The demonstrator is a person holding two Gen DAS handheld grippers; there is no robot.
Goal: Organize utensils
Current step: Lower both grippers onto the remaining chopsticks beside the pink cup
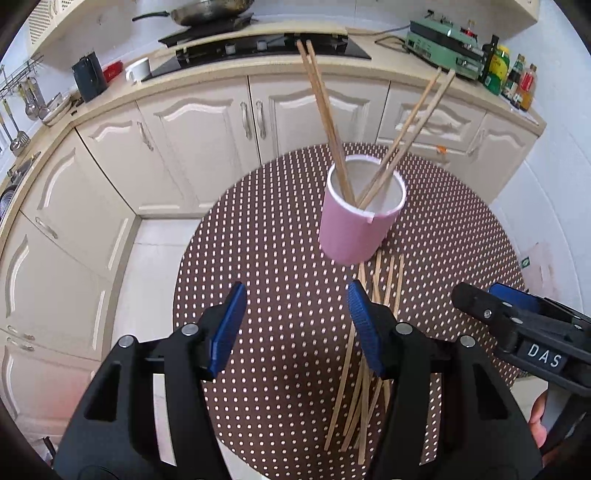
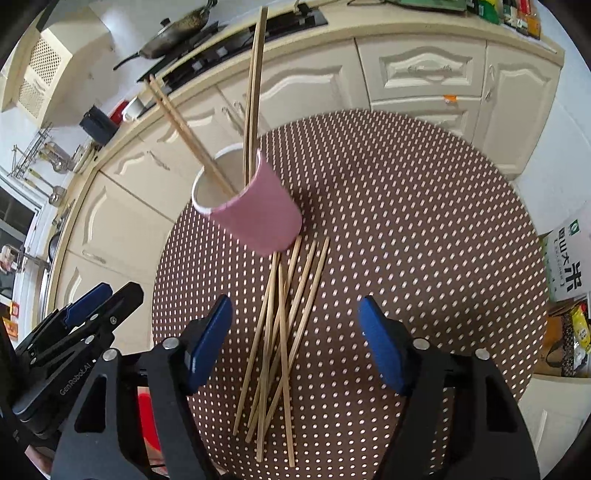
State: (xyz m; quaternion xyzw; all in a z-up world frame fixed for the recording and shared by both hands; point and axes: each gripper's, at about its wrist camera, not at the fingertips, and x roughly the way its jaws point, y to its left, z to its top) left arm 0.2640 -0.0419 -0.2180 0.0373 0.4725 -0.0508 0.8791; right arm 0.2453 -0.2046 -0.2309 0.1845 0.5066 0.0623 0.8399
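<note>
A pink cup [image 1: 354, 229] with a white inside stands on the round brown dotted table [image 1: 258, 280]; it also shows in the right wrist view [image 2: 262, 214]. Several wooden chopsticks [image 1: 325, 110] stand in it, leaning left and right. Several more loose chopsticks [image 2: 280, 332] lie in a crossed pile on the table in front of the cup, also in the left wrist view [image 1: 365, 369]. My left gripper [image 1: 295, 325] is open and empty above the table, left of the pile. My right gripper [image 2: 295, 339] is open and empty, with its jaws on either side of the pile and above it.
Cream kitchen cabinets [image 1: 207, 129] and a counter with a black hob [image 1: 266, 46] and a pan [image 1: 207, 13] run behind the table. Bottles [image 1: 513, 74] stand at the counter's right end. A box and bags [image 2: 569, 288] sit right of the table.
</note>
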